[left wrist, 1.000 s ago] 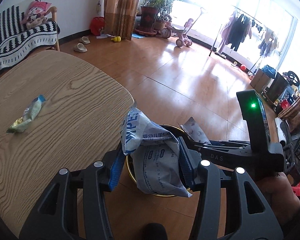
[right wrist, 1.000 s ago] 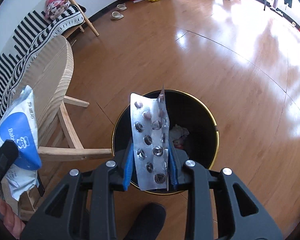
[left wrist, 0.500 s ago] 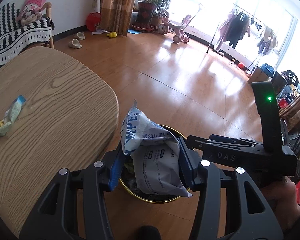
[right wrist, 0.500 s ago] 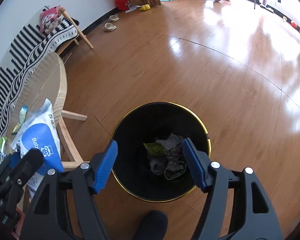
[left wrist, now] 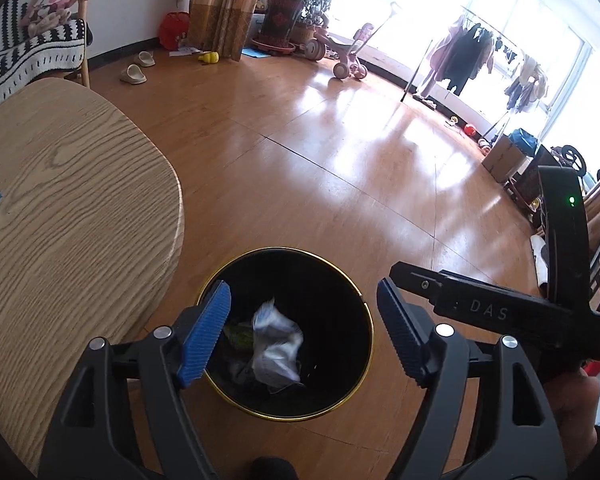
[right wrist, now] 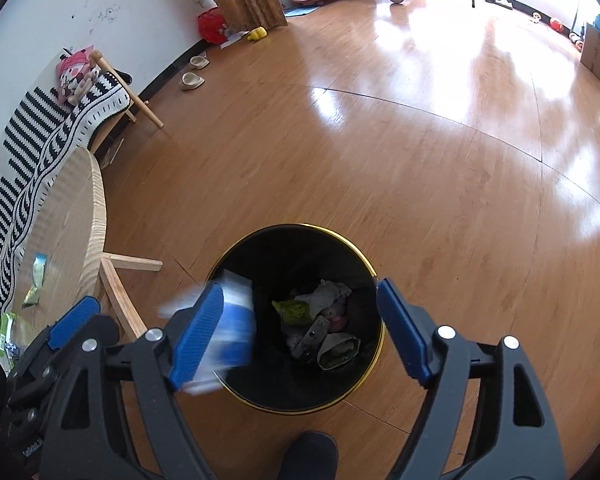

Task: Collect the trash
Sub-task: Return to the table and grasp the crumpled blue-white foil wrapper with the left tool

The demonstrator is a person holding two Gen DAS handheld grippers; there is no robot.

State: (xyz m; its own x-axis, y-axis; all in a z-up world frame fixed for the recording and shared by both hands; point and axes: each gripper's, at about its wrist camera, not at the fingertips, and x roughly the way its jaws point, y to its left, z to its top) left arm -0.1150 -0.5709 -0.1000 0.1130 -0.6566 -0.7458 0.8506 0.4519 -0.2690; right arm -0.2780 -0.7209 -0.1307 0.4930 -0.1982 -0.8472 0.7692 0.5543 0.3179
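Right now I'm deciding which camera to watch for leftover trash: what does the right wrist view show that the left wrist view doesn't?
Only the right wrist view shows the green wrapper at the table edge and the left hand-held gripper. Only the left wrist view shows the right hand-held gripper and the clothes rack. Both show the black bin, the blurred wipes pack dropping into it, and the snack wrapper on the table.

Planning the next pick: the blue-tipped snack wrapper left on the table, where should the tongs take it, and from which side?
Take the snack wrapper across its narrow middle, coming straight down from above. It lies flat and long on the wooden table, so the sides offer no purchase; close across its width. Both left tongs and right tongs are open.
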